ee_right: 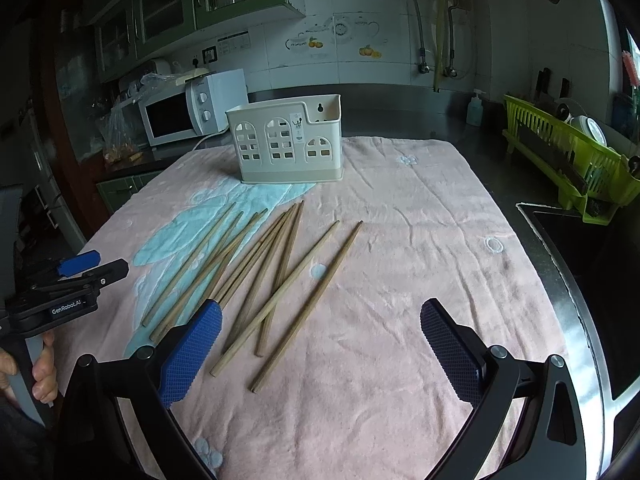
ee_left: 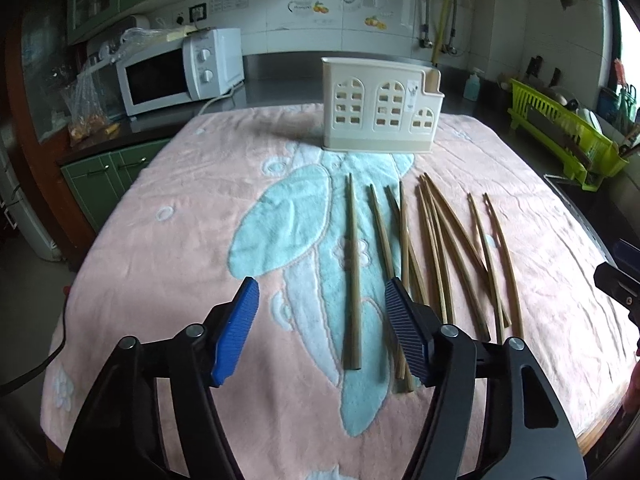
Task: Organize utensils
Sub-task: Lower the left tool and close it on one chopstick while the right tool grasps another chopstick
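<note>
Towel [ee_left: 168, 240]; chopsticks [ee_left: 404, 248] beyond left gripper [ee_left: 322, 332]

Near ends of some chopsticks [ee_left: 404, 240] hidden behind the right pad of the left tongs [ee_left: 322, 330]. Holder [ee_right: 286, 140] inside not visible, contents can't tell. Label on holder too small to read. Right tongs [ee_left: 618, 276] cut off at the edge in the left wrist view. Dish rack [ee_right: 568, 160] contents blurred, partly cut by the rim. Bench [ee_right: 576, 300] mostly covered by towel [ee_right: 420, 240]. Bag [ee_left: 86, 96] beside microwave [ee_left: 176, 72]: contents unclear.
</note>
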{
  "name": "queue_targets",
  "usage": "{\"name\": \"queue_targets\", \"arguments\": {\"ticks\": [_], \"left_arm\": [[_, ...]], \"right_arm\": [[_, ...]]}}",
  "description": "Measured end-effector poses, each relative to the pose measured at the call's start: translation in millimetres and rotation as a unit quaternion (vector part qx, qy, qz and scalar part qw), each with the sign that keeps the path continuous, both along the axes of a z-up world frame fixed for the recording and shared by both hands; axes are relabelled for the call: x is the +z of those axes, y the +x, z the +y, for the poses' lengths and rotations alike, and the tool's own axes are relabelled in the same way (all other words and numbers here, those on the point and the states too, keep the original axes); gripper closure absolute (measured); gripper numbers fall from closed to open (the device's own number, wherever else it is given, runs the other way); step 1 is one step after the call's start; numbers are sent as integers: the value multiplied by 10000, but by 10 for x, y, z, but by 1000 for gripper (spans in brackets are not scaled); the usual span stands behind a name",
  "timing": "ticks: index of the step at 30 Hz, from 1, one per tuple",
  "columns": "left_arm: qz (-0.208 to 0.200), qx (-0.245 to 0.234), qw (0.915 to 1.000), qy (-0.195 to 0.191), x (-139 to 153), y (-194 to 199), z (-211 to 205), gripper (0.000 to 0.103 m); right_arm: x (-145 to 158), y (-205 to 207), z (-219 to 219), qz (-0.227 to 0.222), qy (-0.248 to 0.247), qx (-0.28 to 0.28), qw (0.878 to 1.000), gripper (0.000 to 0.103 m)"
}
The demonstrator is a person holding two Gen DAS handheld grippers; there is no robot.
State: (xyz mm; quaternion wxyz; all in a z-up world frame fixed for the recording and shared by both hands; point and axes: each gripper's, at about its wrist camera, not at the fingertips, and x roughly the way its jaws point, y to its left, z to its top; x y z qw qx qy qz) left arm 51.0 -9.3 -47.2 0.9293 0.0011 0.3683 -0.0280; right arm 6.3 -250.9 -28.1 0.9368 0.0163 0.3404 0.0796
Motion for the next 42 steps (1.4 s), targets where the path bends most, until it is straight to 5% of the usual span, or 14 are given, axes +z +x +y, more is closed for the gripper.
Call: {"name": "queue_targets", "arguments": {"ticks": [13, 22, 42], "left_arm": [[515, -472, 9976, 21, -387, 466, -237, 78], [737, -627, 9953, 2, -533, 548, -218, 89], [689, -693, 9952, 52, -562, 550, -224, 89]], "right_arm": [[-218, 187, 10, 250, 22, 10, 9997, 7], [-327, 295, 70, 392, 23, 53, 9992, 8], [-625, 496, 177, 1189, 494, -180, 9915, 71]]}}
